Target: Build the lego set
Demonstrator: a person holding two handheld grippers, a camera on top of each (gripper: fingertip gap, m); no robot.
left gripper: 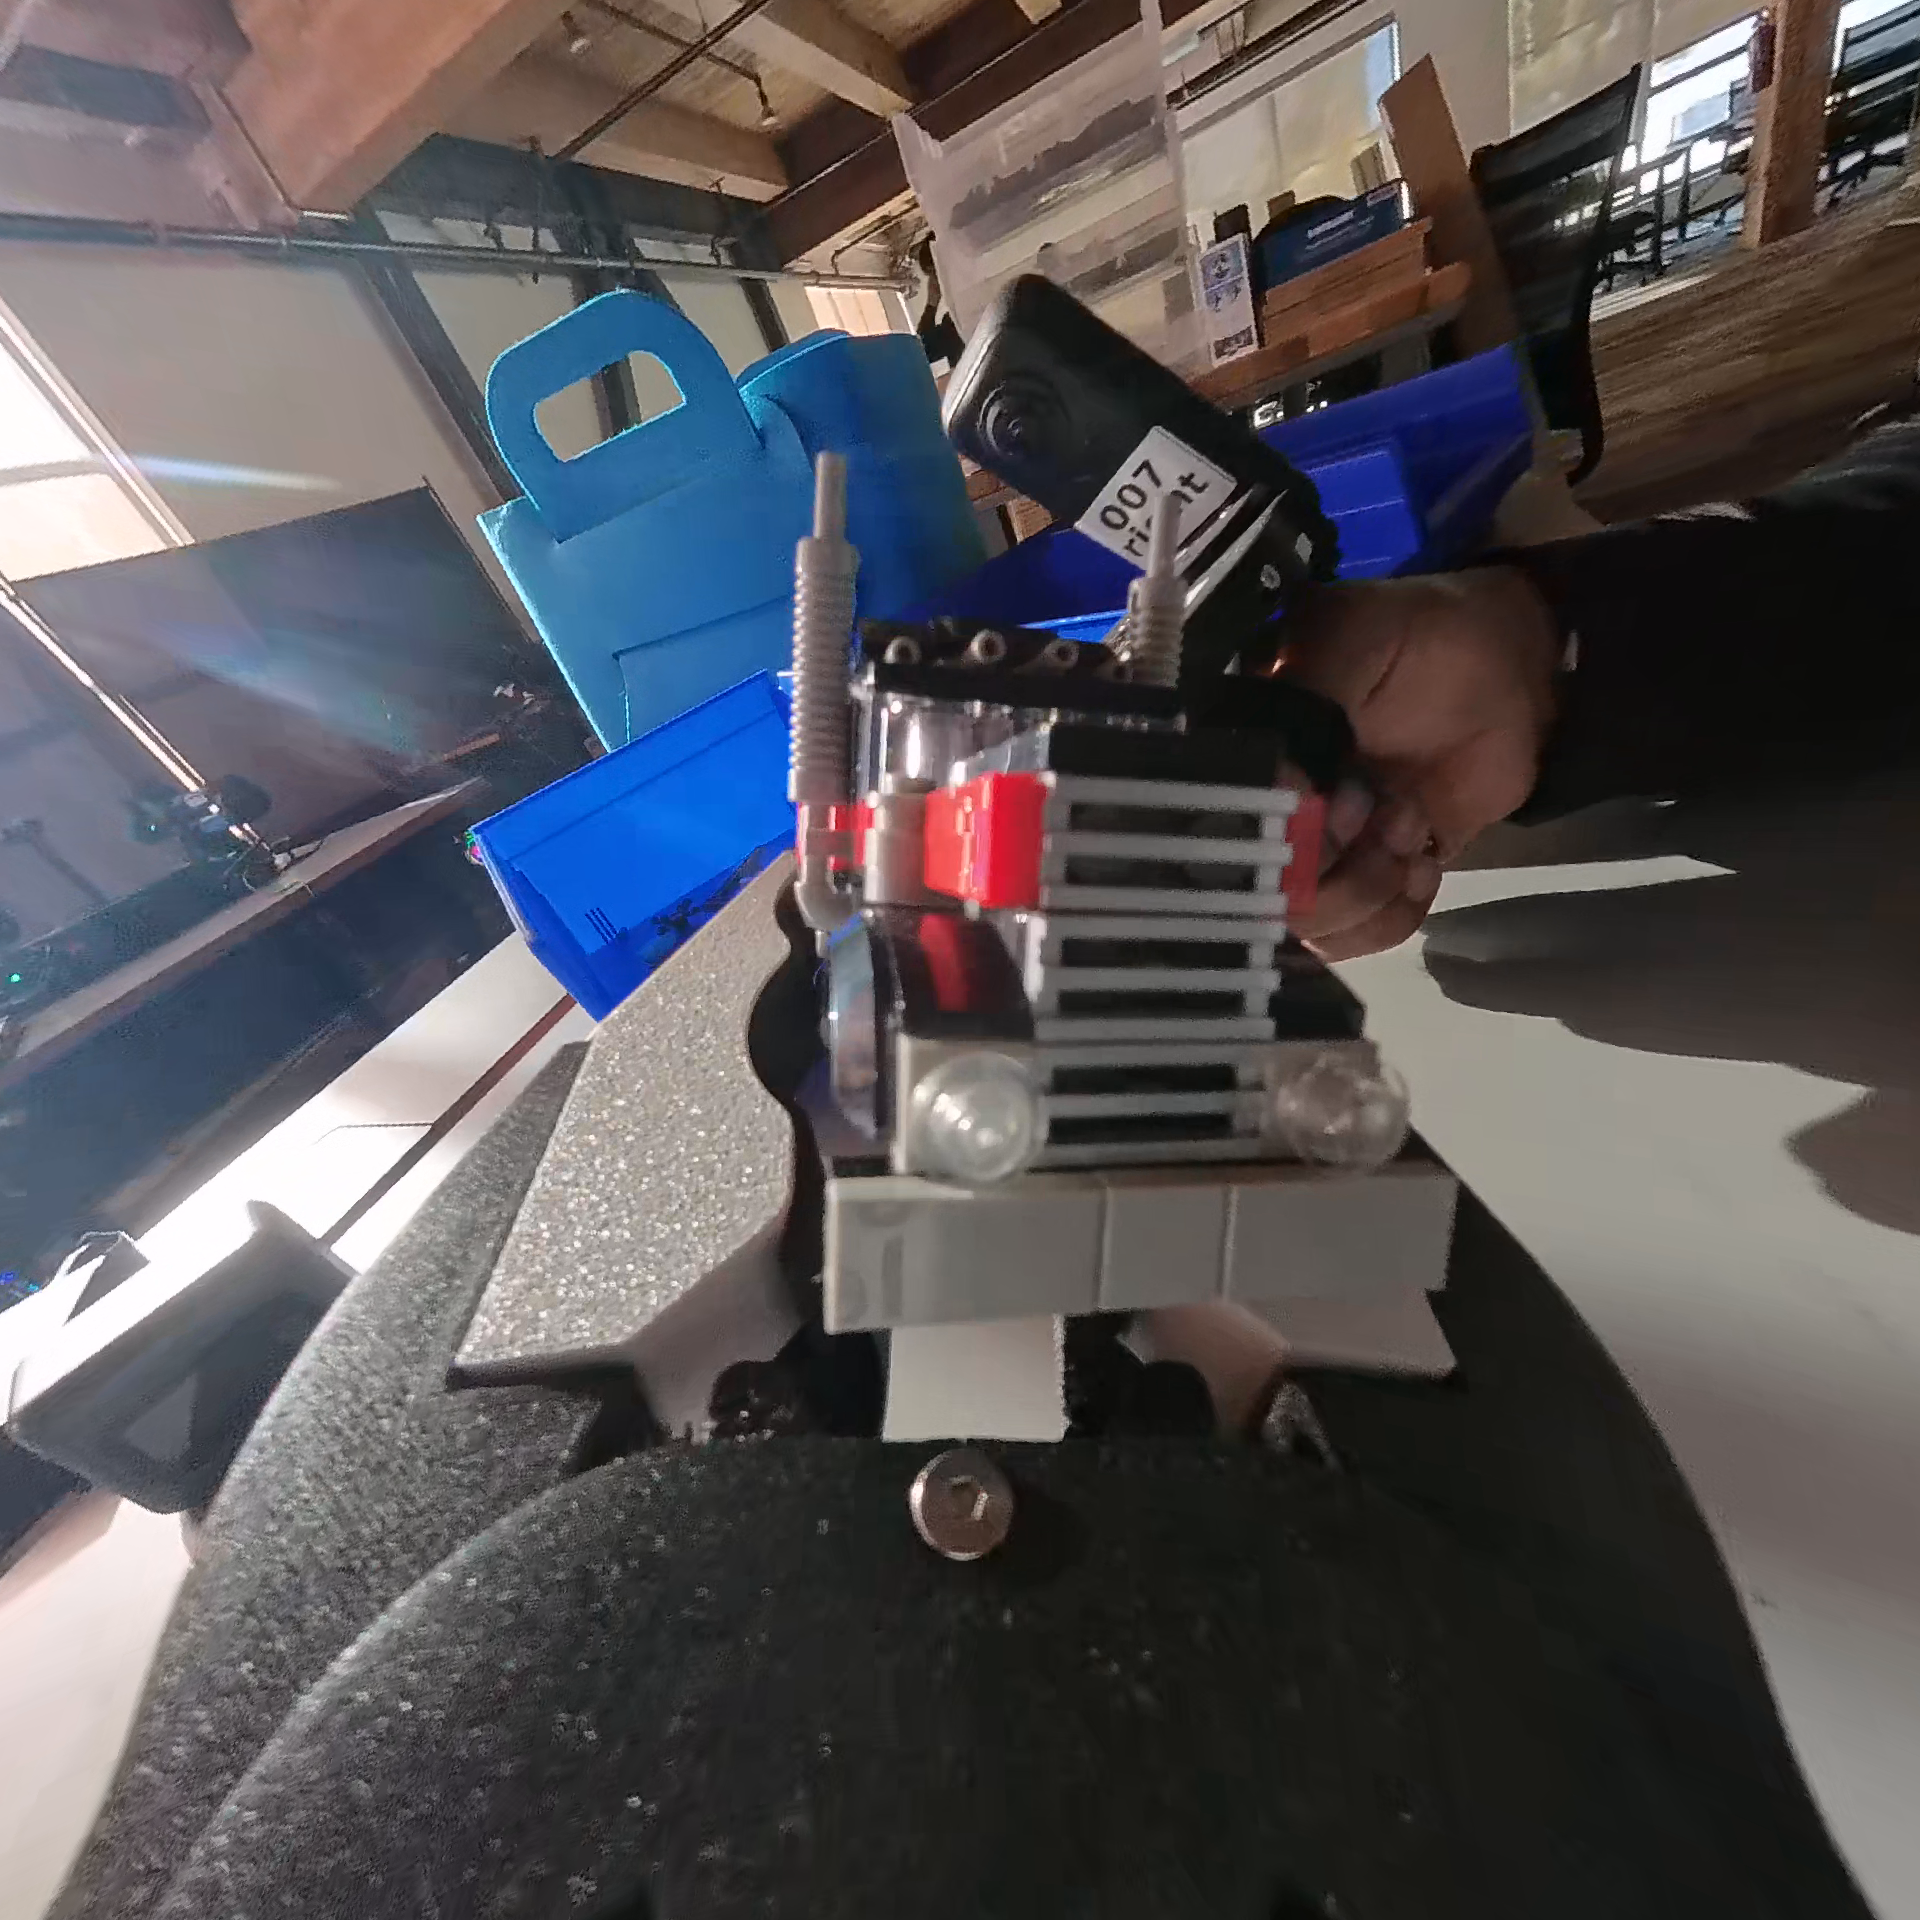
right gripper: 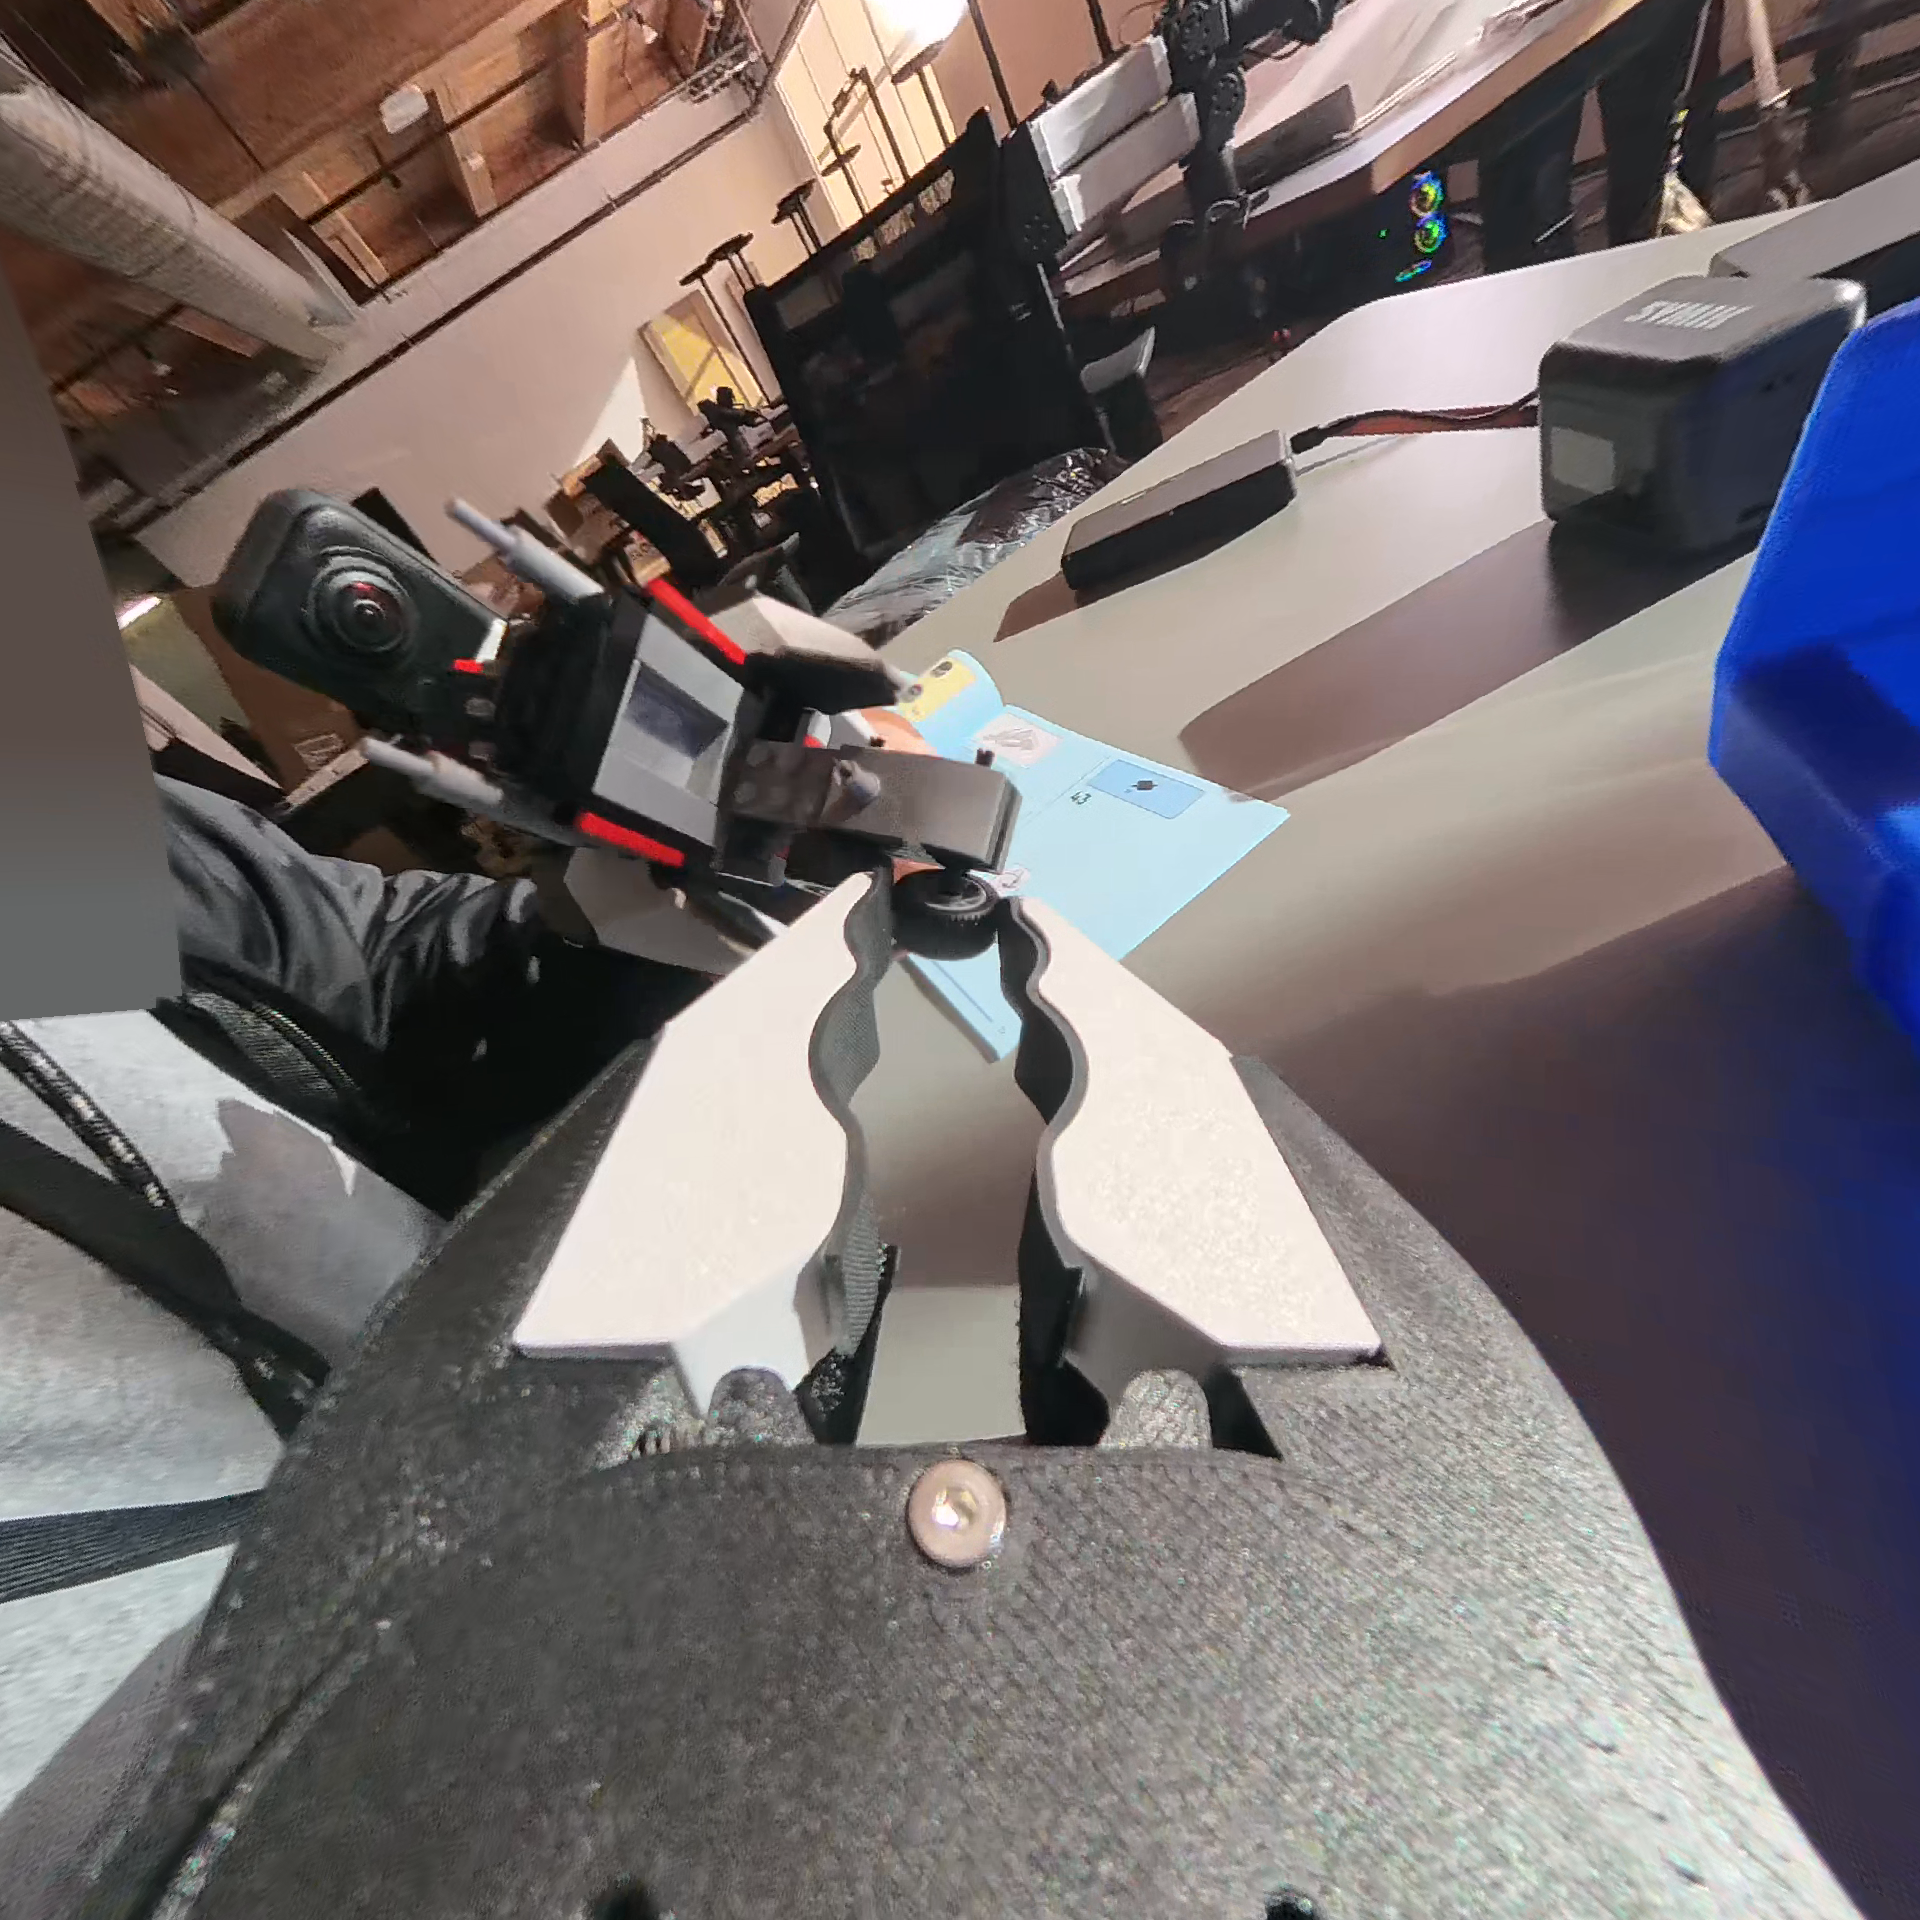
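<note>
A black, red and grey lego truck [left gripper: 1132,987] with a grey grille, clear headlights and two grey exhaust stacks is clamped in my left gripper [left gripper: 1039,1039], nose toward the camera and held above the table. In the right wrist view the truck [right gripper: 665,727] hangs at the left, rear chassis toward me. My right gripper [right gripper: 948,914] is shut on a small black wheel [right gripper: 935,928] at its fingertips, right under the truck's rear end. The right gripper's camera [left gripper: 1049,416] and the hand [left gripper: 1434,748] holding it show behind the truck.
Blue bins [left gripper: 644,842] and a blue felt bag [left gripper: 665,520] stand behind the truck. A light-blue instruction booklet [right gripper: 1122,821] lies on the white table [right gripper: 1403,727]. A black box [right gripper: 1683,416], a flat black device [right gripper: 1184,509] and a blue bin [right gripper: 1829,623] are at the right. The grippers are tip to tip, or close to it.
</note>
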